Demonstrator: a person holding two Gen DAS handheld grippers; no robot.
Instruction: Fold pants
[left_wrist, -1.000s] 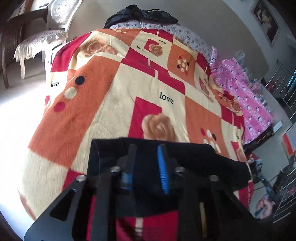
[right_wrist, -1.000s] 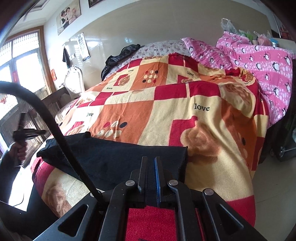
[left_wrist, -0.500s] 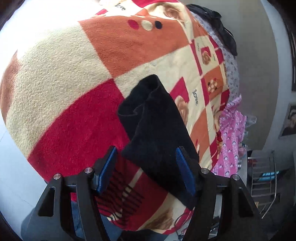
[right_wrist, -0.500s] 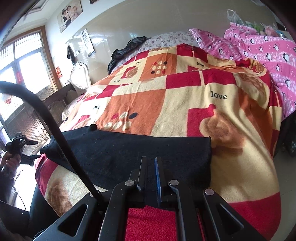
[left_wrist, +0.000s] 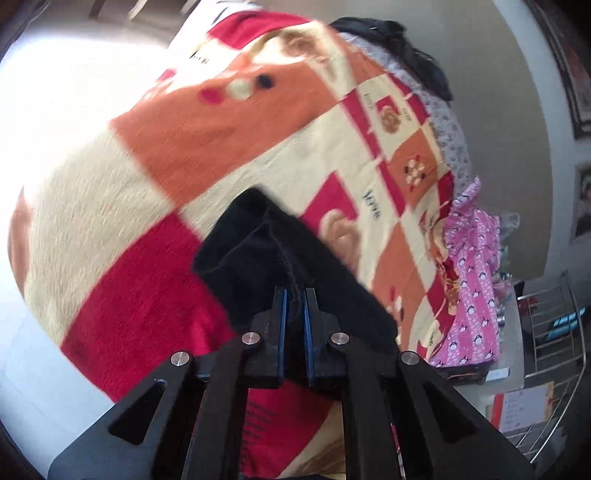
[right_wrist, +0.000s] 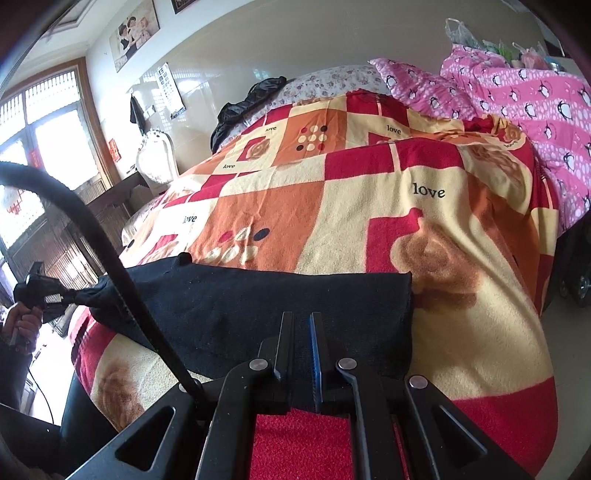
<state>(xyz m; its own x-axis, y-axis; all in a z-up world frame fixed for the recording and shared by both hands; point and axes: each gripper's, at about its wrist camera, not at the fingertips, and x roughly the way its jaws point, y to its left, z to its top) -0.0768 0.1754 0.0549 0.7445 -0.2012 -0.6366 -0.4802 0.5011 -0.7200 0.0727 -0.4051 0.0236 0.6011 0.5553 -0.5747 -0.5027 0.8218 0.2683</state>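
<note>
Black pants (right_wrist: 258, 306) lie folded in a long band across the near edge of the bed's red, orange and cream blanket (right_wrist: 369, 221). My right gripper (right_wrist: 301, 317) is shut on the band's near edge, close to its right end. At the far left of the right wrist view, my left gripper (right_wrist: 72, 297) pinches the band's left end, with a person's hand (right_wrist: 22, 321) behind it. In the left wrist view the jaws of my left gripper (left_wrist: 294, 291) are closing, with a bunched fold of the pants (left_wrist: 258, 251) pressed between the blue pads.
Pink penguin bedding (right_wrist: 517, 96) is heaped at the bed's far right and a black jacket (right_wrist: 251, 99) lies at its far end. A black cable (right_wrist: 110, 251) arcs across the right wrist view. A metal rack (left_wrist: 546, 332) stands beyond the bed's right side.
My left gripper first opened wide around the pants' end and rolled, then closed onto the cloth. My right gripper stayed shut on the pants, which now look pulled straighter.
</note>
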